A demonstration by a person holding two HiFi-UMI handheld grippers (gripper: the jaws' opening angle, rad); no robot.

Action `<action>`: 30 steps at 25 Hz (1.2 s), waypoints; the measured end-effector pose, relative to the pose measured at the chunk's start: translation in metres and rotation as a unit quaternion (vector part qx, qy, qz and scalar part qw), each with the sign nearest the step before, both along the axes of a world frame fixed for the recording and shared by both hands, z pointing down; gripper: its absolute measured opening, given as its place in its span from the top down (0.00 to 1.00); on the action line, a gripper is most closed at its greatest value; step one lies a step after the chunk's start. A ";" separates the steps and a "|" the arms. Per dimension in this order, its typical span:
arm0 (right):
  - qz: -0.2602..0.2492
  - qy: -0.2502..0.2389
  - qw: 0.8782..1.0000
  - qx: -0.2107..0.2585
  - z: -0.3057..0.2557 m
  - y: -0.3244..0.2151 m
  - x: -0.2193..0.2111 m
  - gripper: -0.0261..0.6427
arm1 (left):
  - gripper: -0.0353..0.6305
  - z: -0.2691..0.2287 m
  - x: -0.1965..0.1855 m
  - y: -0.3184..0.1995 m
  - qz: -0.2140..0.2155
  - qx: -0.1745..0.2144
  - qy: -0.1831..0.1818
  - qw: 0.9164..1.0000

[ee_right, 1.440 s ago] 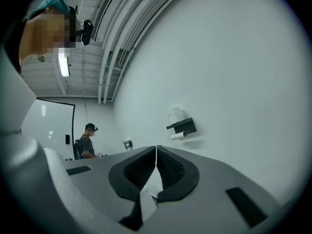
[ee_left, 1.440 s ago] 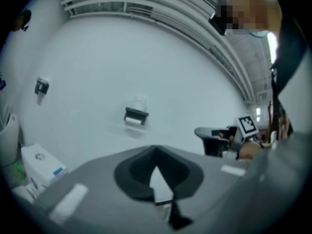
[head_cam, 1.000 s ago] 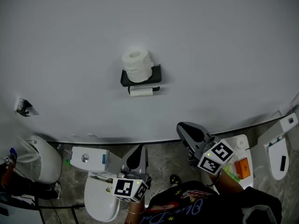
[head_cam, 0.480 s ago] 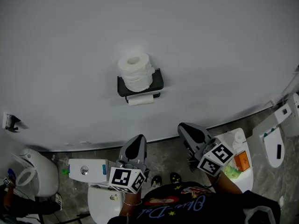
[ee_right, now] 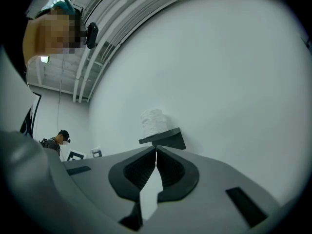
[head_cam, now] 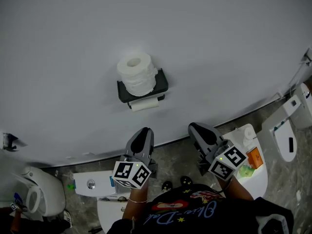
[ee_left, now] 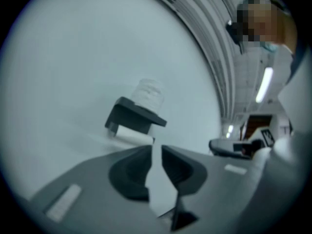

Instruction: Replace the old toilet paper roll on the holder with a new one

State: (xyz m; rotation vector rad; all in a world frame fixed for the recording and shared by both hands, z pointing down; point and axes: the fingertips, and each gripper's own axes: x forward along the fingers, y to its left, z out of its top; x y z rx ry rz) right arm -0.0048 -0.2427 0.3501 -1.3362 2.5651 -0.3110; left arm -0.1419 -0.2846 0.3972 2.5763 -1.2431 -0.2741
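Holder (head_cam: 162, 86) on the wall at twelve o'clock from both claws, well apart, with old roll (head_cam: 144, 104) slung beneath its shelf, long axis nine-to-three, and new roll (head_cam: 138, 74) upright on top; left claw (head_cam: 144, 131) nearer (just opening, nothing between its jaws), right claw (head_cam: 196, 128) at its three o'clock, closed and empty.

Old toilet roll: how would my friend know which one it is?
Look at the big white wall and find the dark holder fixed to it. The old roll is the thin one lying sideways under the holder's shelf, not the fat roll standing upright on top.
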 end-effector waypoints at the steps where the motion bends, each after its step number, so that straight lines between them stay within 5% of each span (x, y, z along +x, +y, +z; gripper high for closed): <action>1: 0.006 0.001 1.000 0.000 0.000 0.000 0.003 0.94 | 0.82 0.004 -0.002 -0.009 0.000 -0.019 0.047 0.999; 4: 0.021 0.008 1.000 0.000 -0.001 0.002 0.011 0.94 | 0.65 0.018 -0.007 -0.039 0.003 -0.080 0.184 0.980; 9: 0.047 0.016 0.999 0.000 -0.004 0.006 0.025 0.94 | 0.57 0.021 -0.010 -0.076 0.033 -0.128 0.398 0.908; 12: 0.062 0.020 0.998 -0.002 -0.002 0.006 0.034 0.94 | 0.56 0.022 -0.015 -0.091 0.030 -0.134 0.461 0.877; 19: 0.090 0.020 0.996 -0.019 0.006 0.010 0.050 0.94 | 0.56 0.015 -0.011 -0.111 0.027 -0.121 0.493 0.861; 22: 0.097 0.016 0.995 -0.024 0.009 0.014 0.058 0.94 | 0.71 0.010 -0.003 -0.112 0.023 -0.108 0.477 0.872; 24: 0.107 0.014 0.994 -0.026 0.009 0.014 0.065 0.94 | 0.73 0.007 0.001 -0.113 0.023 -0.103 0.465 0.879; 30: 0.133 0.008 0.991 -0.029 0.011 0.019 0.078 0.94 | 0.74 0.005 0.030 -0.114 0.066 -0.121 0.462 0.876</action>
